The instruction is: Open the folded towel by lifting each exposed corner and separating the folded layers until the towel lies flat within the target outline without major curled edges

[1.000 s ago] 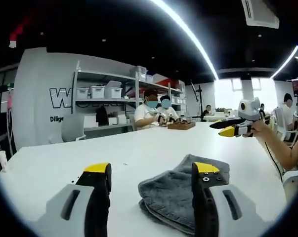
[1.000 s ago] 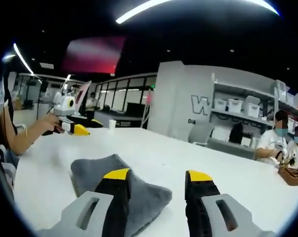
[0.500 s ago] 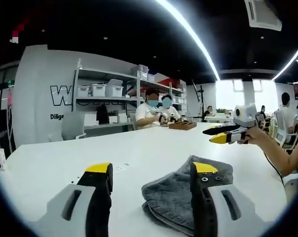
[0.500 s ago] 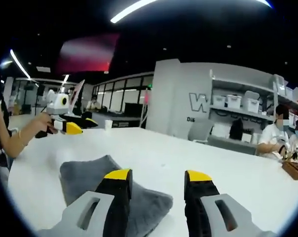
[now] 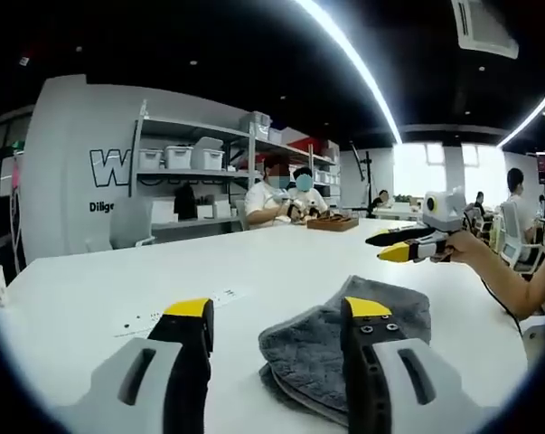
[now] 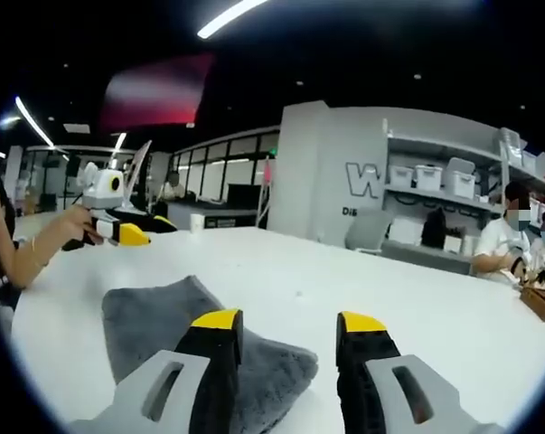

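- The left gripper (image 5: 277, 312) hovers low over the white table (image 5: 118, 280), jaws spread wide and gripping nothing.
- Just ahead of it and a little to its right lies the grey towel (image 5: 317, 348), with the right jaw standing in front of the cloth. The towel is folded, its stacked layers showing along the edge nearest this gripper.
- The right gripper (image 6: 281, 321) is likewise released and empty. From it, the towel (image 6: 155, 312) sits ahead and to the left, partly behind its left jaw, one corner pointing toward the gap between the jaws.
- Neither gripper appears to touch the cloth.
- Judged from this, the unfolding has not begun: no corner is lifted, no layer separated.
- I cannot make out any target outline on the table.
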